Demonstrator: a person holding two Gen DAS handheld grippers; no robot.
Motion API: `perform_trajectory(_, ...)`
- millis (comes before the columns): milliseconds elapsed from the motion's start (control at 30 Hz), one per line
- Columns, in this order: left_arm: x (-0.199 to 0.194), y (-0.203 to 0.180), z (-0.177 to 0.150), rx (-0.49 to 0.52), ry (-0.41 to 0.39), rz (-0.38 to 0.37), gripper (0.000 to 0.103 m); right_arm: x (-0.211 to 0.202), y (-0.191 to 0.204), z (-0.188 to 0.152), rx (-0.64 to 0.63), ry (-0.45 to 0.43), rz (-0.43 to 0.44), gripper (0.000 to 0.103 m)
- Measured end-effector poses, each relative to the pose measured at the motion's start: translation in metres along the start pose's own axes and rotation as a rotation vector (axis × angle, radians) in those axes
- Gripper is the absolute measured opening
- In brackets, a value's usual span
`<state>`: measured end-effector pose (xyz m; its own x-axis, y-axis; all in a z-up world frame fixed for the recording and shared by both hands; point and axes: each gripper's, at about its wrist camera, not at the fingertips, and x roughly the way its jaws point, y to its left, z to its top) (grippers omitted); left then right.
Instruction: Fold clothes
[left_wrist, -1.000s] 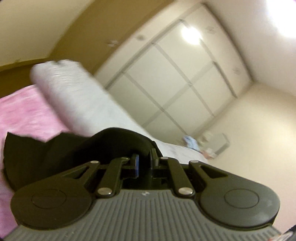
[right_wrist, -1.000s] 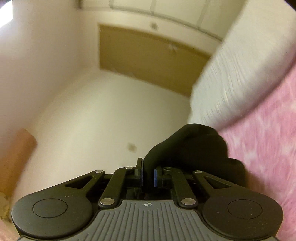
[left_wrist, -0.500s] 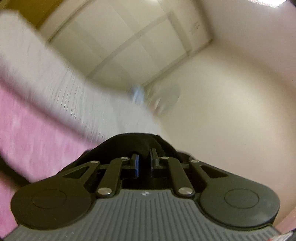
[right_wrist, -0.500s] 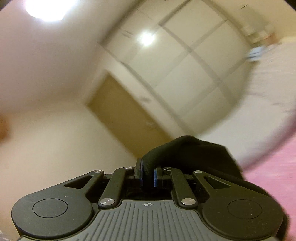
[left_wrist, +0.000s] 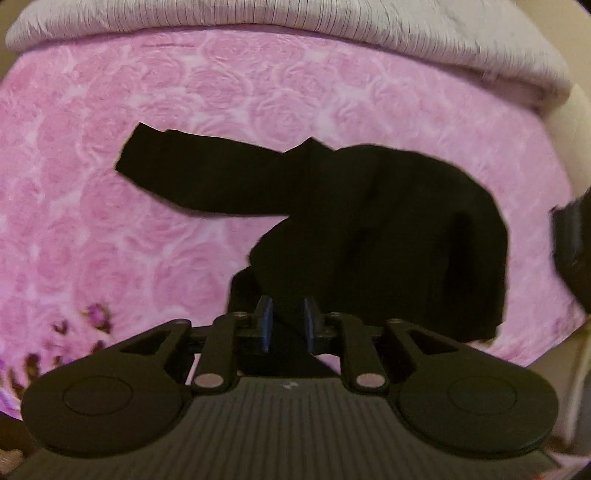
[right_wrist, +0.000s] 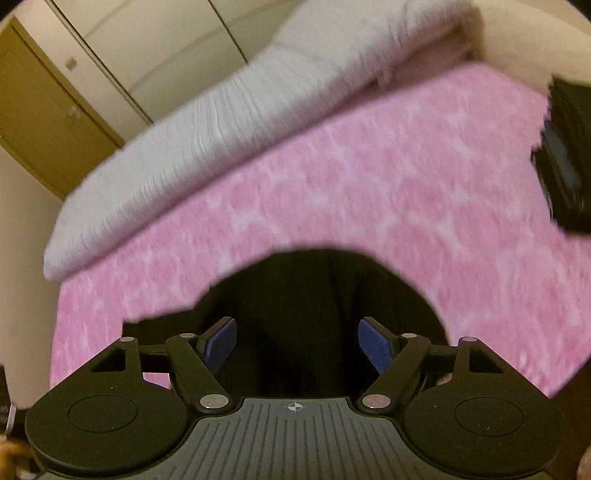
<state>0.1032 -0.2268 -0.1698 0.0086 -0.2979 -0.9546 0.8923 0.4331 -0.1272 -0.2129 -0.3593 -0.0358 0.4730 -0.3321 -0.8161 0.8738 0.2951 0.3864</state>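
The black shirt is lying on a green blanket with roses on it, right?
Not quite. The blanket is pink, not green. The left wrist view shows its rose pattern clearly, with the black shirt lying on it; the right wrist view shows the same pink under the shirt.

Black tongs (right_wrist: 297, 343) with blue pads (right_wrist: 376, 345), ribbed grey body.
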Motion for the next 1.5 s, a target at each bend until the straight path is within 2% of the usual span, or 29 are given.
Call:
perform_trajectory(67, 0.000, -0.004, -0.010, 0.034, 0.007, 0.031, 0.018, 0.002, -0.002, -0.023, -0.021, 0.038, -0.014, 0.076)
perform_trajectory(167, -0.033, -0.019, -0.031, 0.088, -0.005, 0.030, 0.020, 0.030, -0.004, -0.044, -0.069, 0.083, -0.030, 0.076)
perform_trajectory(233, -0.057, -0.032, -0.045, 0.106, -0.026, 0.014, 0.027, 0.030, 0.001, -0.058, -0.111, 0.082, -0.033, 0.076)
perform_trajectory(333, -0.074, -0.053, -0.056, 0.124, -0.060, -0.013, 0.028, 0.023, 0.013, -0.071, -0.202, 0.066, -0.064, 0.076)
perform_trajectory(467, -0.083, -0.082, -0.072, 0.136, -0.087, -0.006, 0.028, 0.024, 0.014, -0.089, -0.301, 0.067, -0.124, 0.076)
perform_trajectory(833, -0.110, -0.164, -0.153, 0.082, -0.127, 0.061, 0.029, -0.024, -0.056, -0.133, -0.402, 0.102, -0.109, 0.076)
perform_trajectory(1033, -0.125, -0.202, -0.198, 0.070, -0.140, 0.084, 0.029, -0.055, -0.091, -0.149, -0.449, 0.104, -0.071, 0.076)
perform_trajectory(1267, -0.145, -0.218, -0.218, 0.079, -0.159, 0.132, 0.030, -0.084, -0.098, -0.156, -0.499, 0.084, -0.030, 0.076)
perform_trajectory(1500, -0.151, -0.216, -0.226, 0.083, -0.162, 0.140, 0.030, -0.087, -0.095, -0.163, -0.508, 0.090, -0.021, 0.076)
